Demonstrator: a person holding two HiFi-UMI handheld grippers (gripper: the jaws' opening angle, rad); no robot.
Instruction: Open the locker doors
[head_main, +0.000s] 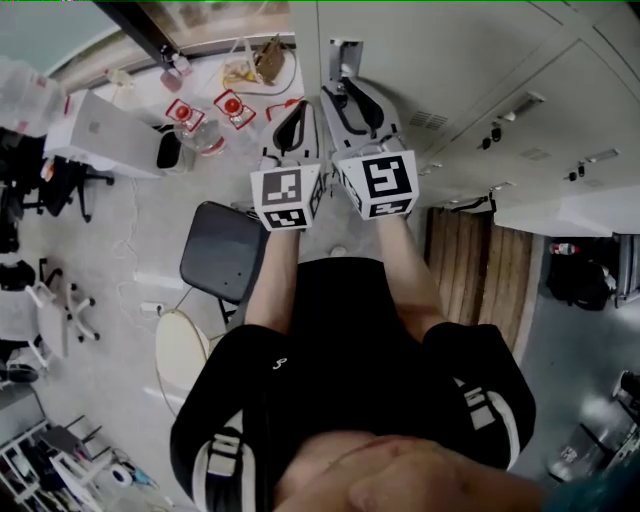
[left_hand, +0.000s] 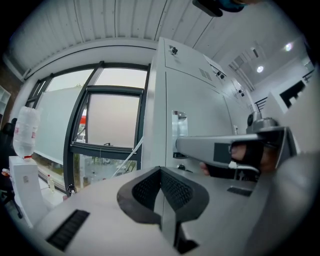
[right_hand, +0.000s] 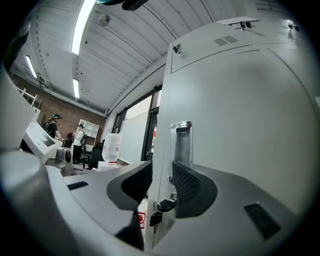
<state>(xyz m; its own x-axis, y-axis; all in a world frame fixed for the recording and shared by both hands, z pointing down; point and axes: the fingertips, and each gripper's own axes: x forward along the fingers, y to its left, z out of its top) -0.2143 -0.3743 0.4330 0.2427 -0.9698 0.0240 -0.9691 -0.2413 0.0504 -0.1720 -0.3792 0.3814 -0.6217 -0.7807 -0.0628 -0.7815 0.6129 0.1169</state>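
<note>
Head view: I'm holding the left gripper (head_main: 290, 125) and right gripper (head_main: 345, 100) side by side at the locker door (head_main: 450, 60). Left gripper view – its jaws are sitting together, empty. Right gripper view – jaws are standing apart, straddling the door's edge by the handle (right_hand: 182, 142), not squeezing.

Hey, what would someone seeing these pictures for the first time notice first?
First come the two black-and-white marker cubes, side by side at the centre of the head view, held up to a row of grey lockers. Next, in the right gripper view, the right gripper has its jaws apart on either side of the edge of a locker door. A key sits in the lock just below.
</note>
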